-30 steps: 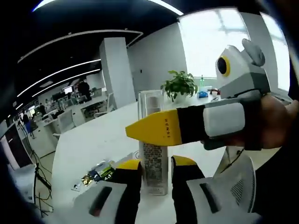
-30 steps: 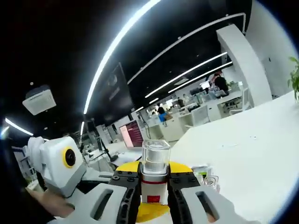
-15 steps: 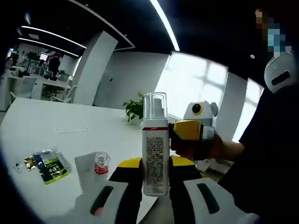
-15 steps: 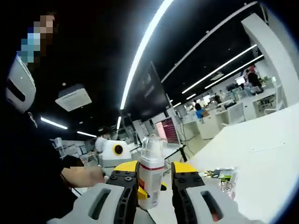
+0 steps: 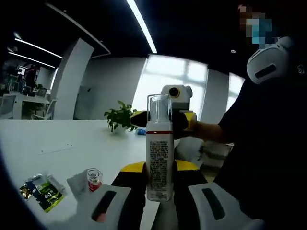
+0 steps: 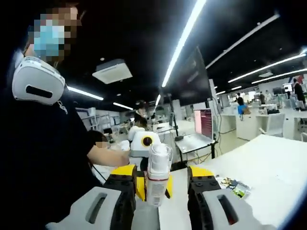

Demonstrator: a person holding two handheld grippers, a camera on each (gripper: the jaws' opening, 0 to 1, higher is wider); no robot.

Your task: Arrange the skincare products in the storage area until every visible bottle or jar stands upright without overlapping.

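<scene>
Left gripper (image 5: 159,168) clamped on a white pump bottle (image 5: 159,153), jaws pressed against both sides of its lower body. Bottle upright in the left gripper view, lifted clear of the white tabletop (image 5: 67,143), clear cap on top, red band under the cap, printed text down the front. Same bottle (image 6: 157,175) seen in the right gripper view, sitting between the right gripper's (image 6: 162,184) yellow-tipped jaws but with gaps on both sides; right gripper spread apart, not touching the bottle. Left gripper's yellow jaw tips visible just behind the bottle there, a bare hand (image 6: 111,157) behind holding that gripper. Right gripper (image 5: 178,120) also seen in the left gripper view, behind the bottle's cap, held by a hand.

On the tabletop, lower left in the left gripper view: small clear jar with red band (image 5: 94,178) standing upright on a pale sheet (image 5: 76,182), and a green-and-black sachet (image 5: 39,190) lying flat near it, apart from the jar. Potted plant (image 5: 119,117) further back on the tabletop. Person in dark clothing (image 6: 43,158) close behind the grippers.
</scene>
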